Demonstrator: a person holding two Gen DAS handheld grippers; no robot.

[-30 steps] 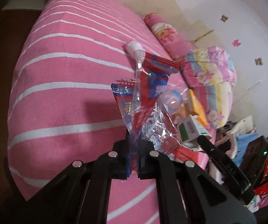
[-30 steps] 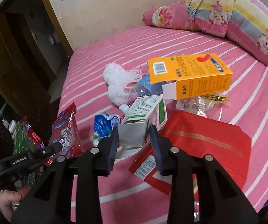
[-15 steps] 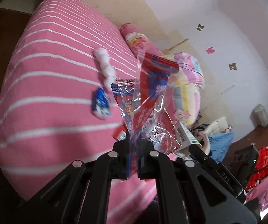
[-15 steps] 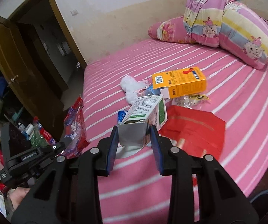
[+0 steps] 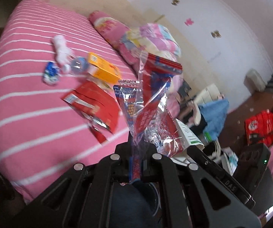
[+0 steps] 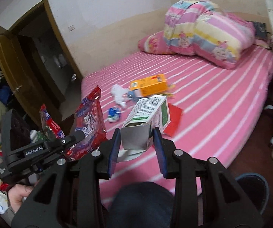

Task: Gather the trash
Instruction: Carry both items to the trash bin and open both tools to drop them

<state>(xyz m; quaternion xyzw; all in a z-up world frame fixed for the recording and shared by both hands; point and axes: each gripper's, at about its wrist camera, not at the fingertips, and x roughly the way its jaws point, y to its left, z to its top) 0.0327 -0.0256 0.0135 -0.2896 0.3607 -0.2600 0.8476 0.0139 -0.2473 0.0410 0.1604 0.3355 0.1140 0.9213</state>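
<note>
Both hands are full now, so this step looks like carrying the trash away from the bed [image 6: 222, 104]. I think the next move is to find a bin and drop these things in. A dark round tub [image 6: 254, 188] sits on the floor by the bed, and it may be the bin, but I cannot tell for sure.

The left gripper [image 5: 136, 163] is closed almost all the way. It pinches a bunch of crinkly snack wrappers [image 5: 148, 110], red and blue and see-through, which stick up in the air.

The right gripper [image 6: 136, 144] is about half open, with its pads pressed on both sides of a small white and green box [image 6: 146, 121]. The box is lifted off the bed, with its open end toward the gripper.

More trash lies on the bed: an orange box [image 6: 148, 84], a flat red packet [image 5: 92, 102], a small blue wrapper [image 6: 113, 114] and a white crumpled thing [image 6: 118, 93].
</note>
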